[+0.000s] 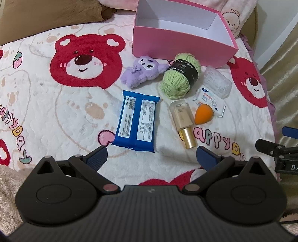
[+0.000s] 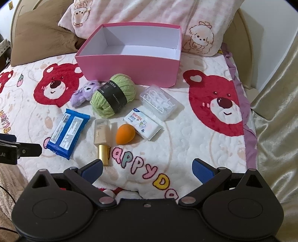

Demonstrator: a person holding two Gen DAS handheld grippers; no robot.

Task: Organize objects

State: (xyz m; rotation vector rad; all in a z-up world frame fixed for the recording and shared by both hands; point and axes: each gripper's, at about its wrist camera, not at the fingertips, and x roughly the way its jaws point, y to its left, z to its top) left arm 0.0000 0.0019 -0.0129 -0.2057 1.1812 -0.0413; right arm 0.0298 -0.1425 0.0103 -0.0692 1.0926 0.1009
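An open pink box (image 1: 178,40) (image 2: 128,64), white inside with nothing in it, stands at the back of the bed. In front of it lie a purple plush (image 1: 138,71) (image 2: 83,93), a green yarn ball (image 1: 179,76) (image 2: 111,93), a clear plastic case (image 1: 218,82) (image 2: 160,101), a white tissue pack (image 1: 208,99) (image 2: 142,125), an orange sponge (image 1: 204,113) (image 2: 125,136), a foundation bottle (image 1: 183,121) (image 2: 102,135) and a blue wipes pack (image 1: 136,118) (image 2: 67,130). My left gripper (image 1: 151,155) is open just short of the wipes pack. My right gripper (image 2: 147,168) is open nearer than the bottle.
A white blanket (image 1: 55,111) (image 2: 186,149) with red bears covers the bed. Pillows (image 2: 149,16) lie behind the box, a brown cushion (image 2: 41,31) to the back left. A shiny gold curtain (image 2: 275,121) hangs on the right. The other gripper shows at each view's edge.
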